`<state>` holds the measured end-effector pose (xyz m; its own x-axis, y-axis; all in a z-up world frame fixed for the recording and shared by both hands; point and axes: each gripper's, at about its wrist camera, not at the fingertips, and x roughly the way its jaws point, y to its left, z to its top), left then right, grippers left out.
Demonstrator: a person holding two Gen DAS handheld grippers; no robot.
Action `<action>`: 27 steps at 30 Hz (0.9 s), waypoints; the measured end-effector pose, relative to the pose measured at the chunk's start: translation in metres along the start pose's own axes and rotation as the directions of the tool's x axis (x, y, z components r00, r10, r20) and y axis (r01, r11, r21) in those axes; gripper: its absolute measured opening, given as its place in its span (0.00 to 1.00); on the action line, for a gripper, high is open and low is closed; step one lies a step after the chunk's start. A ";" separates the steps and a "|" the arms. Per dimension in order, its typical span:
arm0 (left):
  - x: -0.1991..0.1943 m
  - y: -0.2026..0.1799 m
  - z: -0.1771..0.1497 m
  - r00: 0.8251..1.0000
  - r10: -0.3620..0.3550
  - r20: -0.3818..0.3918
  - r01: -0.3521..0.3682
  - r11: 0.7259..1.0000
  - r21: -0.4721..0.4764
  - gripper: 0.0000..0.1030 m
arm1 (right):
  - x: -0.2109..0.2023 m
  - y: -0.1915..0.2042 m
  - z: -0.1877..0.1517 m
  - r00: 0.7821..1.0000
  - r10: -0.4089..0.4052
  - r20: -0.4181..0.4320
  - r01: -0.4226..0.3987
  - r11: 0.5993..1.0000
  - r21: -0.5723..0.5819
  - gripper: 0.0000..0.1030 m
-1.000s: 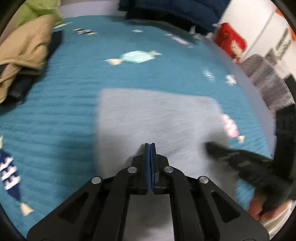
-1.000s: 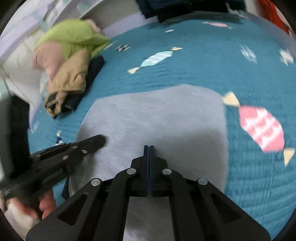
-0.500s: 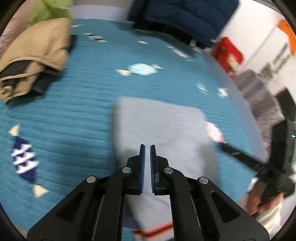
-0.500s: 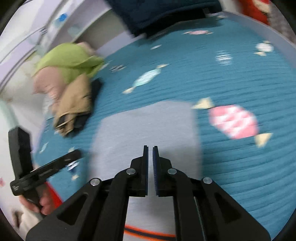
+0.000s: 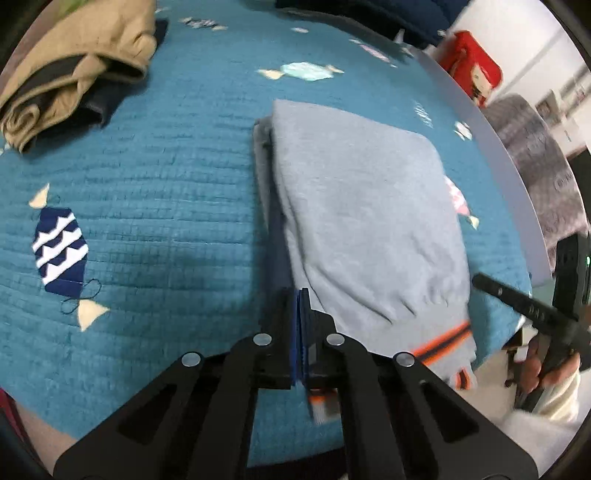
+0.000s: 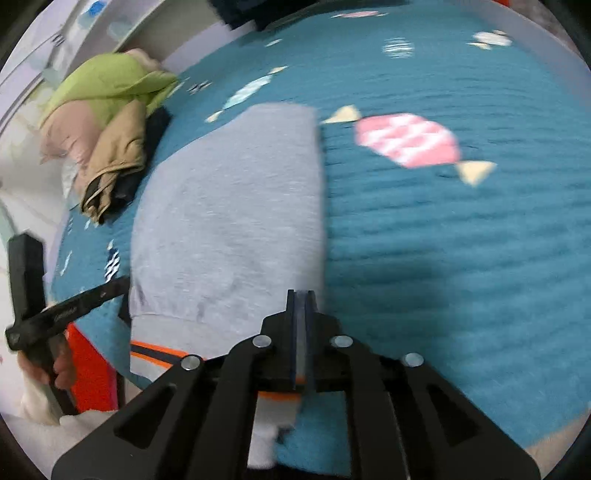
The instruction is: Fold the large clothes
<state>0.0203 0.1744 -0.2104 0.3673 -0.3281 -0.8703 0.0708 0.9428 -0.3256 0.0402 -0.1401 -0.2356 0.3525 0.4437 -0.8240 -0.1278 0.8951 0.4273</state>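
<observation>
A folded light-grey garment [image 5: 365, 218] with an orange and dark striped hem lies on the teal bedspread [image 5: 155, 206]; it also shows in the right wrist view [image 6: 229, 206]. My left gripper [image 5: 301, 299] is shut at the garment's near left edge, close to the hem; whether cloth is pinched is unclear. My right gripper [image 6: 301, 299] is shut at the garment's near right edge, with the orange hem just below its fingers. Each gripper shows at the side of the other's view, held by a hand.
A pile of tan and dark clothes [image 5: 70, 62] lies at the far left, with green and pink ones [image 6: 99, 96] behind it. Dark blue bedding [image 5: 369, 14] is at the back. The bed's right edge [image 5: 517, 192] borders a red box [image 5: 472, 70] and grey chair.
Both grippers pulled back from above the garment toward its near hem, opened slightly half a second ago, and are now shut at the left and right near edges.
</observation>
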 end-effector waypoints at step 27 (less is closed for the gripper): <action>-0.023 -0.005 -0.016 0.991 -0.016 -0.133 0.042 0.981 0.192 0.70 | -0.009 -0.026 0.019 0.994 0.079 -0.082 -0.074 0.996 0.057 0.62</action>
<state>-0.0032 0.1760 -0.1948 0.2396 -0.3483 -0.9063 0.2625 0.9219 -0.2849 0.0575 -0.1680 -0.2322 0.2642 0.5149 -0.8155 -0.1006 0.8557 0.5076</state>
